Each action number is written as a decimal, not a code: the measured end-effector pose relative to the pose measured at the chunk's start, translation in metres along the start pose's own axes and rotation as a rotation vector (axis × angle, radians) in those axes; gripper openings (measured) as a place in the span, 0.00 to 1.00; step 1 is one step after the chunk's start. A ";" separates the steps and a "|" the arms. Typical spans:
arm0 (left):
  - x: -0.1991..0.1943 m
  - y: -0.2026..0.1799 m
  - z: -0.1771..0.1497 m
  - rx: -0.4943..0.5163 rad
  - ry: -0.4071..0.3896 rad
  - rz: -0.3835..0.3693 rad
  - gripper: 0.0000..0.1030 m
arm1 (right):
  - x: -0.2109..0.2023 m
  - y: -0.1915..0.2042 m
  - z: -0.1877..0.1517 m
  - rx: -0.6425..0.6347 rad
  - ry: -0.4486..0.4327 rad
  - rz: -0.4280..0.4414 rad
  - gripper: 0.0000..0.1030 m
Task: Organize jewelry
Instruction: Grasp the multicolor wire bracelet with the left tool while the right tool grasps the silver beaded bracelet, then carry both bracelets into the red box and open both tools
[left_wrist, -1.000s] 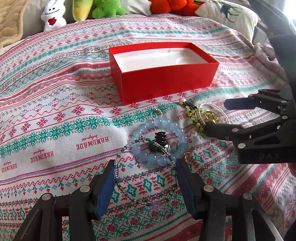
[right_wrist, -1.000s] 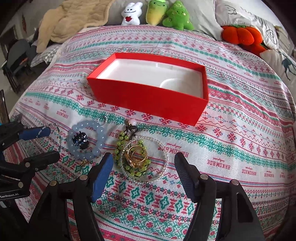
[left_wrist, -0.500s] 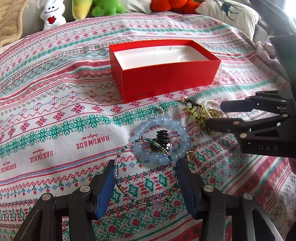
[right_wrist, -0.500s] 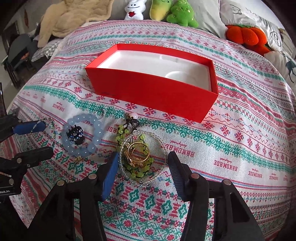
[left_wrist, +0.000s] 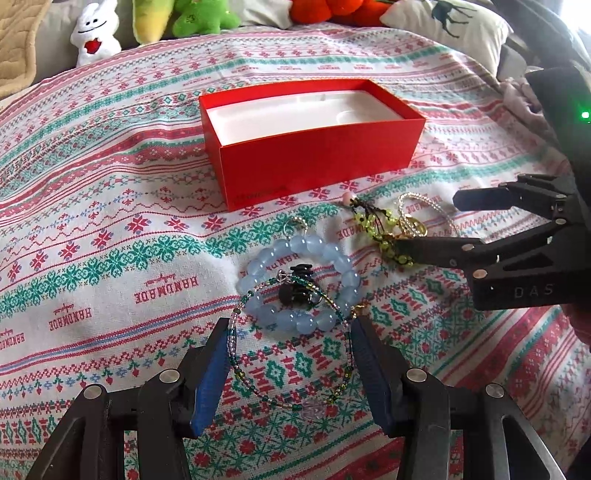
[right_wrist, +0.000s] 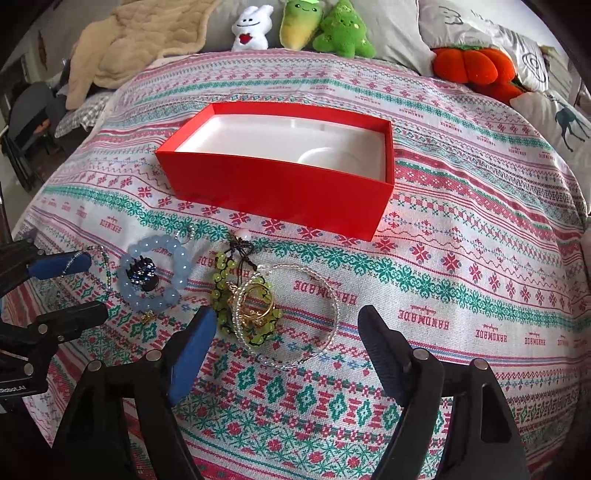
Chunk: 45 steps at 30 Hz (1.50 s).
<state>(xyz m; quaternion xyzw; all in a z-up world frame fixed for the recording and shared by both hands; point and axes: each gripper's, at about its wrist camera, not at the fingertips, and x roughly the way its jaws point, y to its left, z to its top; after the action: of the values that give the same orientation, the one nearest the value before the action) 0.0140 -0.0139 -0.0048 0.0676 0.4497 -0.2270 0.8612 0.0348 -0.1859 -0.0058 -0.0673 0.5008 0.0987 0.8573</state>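
Left claw (left_wrist: 291, 354) is held half-wide around a thin beaded bracelet (left_wrist: 258, 376) on the bed (left_wrist: 110, 229) — right claw (right_wrist: 284, 343) is opening over the jewelry pile (right_wrist: 255, 302) — nothing gripped

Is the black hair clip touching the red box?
Apart. In the left wrist view the black hair clip lies inside the ring of the blue bead bracelet, and a wide strip of patterned cloth shows between it and the red box.

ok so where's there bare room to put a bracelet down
The red box holds nothing yet. Bare cloth lies right of the clear bead bracelet, and left of the blue bracelet. It is crowded in front of the box, where the jewelry sits between both grippers.
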 end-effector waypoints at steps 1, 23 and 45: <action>0.000 0.000 -0.001 0.000 0.002 0.000 0.53 | 0.003 -0.002 0.000 0.007 0.004 -0.005 0.79; -0.003 -0.001 0.004 0.006 -0.009 0.000 0.53 | -0.019 -0.009 -0.003 0.021 -0.045 0.019 0.42; -0.010 -0.008 0.026 0.015 -0.035 -0.002 0.53 | -0.025 -0.032 0.004 0.143 -0.031 -0.014 0.03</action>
<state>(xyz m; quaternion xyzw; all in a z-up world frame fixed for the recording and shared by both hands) 0.0251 -0.0257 0.0195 0.0697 0.4331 -0.2325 0.8681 0.0342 -0.2190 0.0184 -0.0080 0.4926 0.0575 0.8683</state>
